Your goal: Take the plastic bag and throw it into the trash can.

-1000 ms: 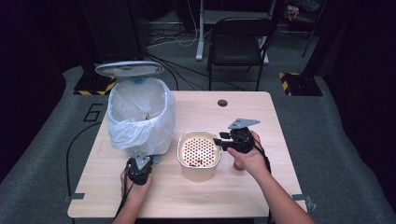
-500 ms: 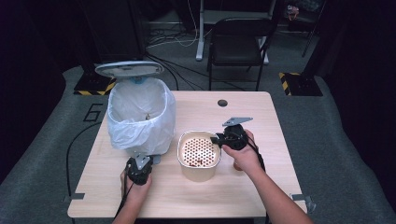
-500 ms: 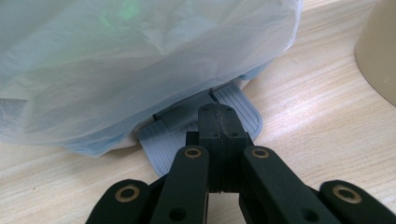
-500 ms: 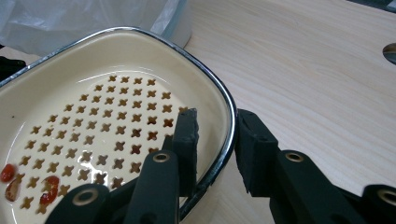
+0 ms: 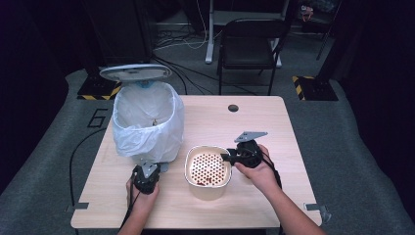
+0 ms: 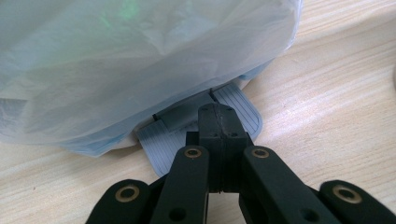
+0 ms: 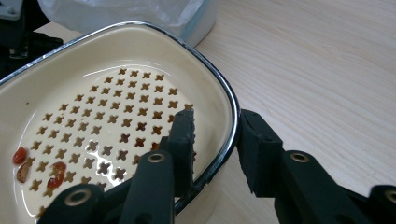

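A dim lab: floor cables (image 5: pixel 181 78), hazard-striped stands (image 5: pixel 313 88), carpet.

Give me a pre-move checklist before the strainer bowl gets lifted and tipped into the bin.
1. Right gripper straddles strainer bowl rim, one jaw inside, one outside: ok.
2. Jaws clamped on rim: not ok, gap visible.
3. Left gripper shut, tip on bin pedal: ok.
4. Bin lid raised: ok.
5. Bin liner open at top: ok.
6. Red scraps loose in bowl: cannot tell.
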Tool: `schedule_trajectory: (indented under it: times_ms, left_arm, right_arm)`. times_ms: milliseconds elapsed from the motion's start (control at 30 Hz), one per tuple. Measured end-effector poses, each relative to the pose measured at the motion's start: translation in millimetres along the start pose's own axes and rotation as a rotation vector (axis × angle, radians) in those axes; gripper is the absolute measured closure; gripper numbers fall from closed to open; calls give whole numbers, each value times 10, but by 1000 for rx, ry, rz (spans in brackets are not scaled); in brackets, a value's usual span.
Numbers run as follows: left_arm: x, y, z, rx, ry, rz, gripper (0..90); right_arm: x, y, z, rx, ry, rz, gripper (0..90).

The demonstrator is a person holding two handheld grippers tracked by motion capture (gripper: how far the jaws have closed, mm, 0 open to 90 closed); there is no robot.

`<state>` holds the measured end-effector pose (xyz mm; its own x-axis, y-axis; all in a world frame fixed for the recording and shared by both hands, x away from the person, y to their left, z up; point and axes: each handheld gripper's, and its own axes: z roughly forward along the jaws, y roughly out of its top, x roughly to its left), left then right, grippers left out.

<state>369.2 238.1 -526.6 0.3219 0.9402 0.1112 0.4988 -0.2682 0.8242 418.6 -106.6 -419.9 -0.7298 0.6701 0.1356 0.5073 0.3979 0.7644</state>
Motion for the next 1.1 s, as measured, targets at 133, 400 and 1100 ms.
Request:
schedule_trajectory:
  times_ms: [133,400,1100]
  left_arm:
    - [-1,0,0,0,1,2,900]
    - [-2,-2,2,-1,-4,-8,900]
    - [1,-1,2,-1,-4,-6,900]
  right_arm:
    - [26,9,-91,-51,-10,-6,534]
    - [-159,-65,-370,-122,-84,-31,391]
    - [-451,-690,-333,-74,-189,10,137]
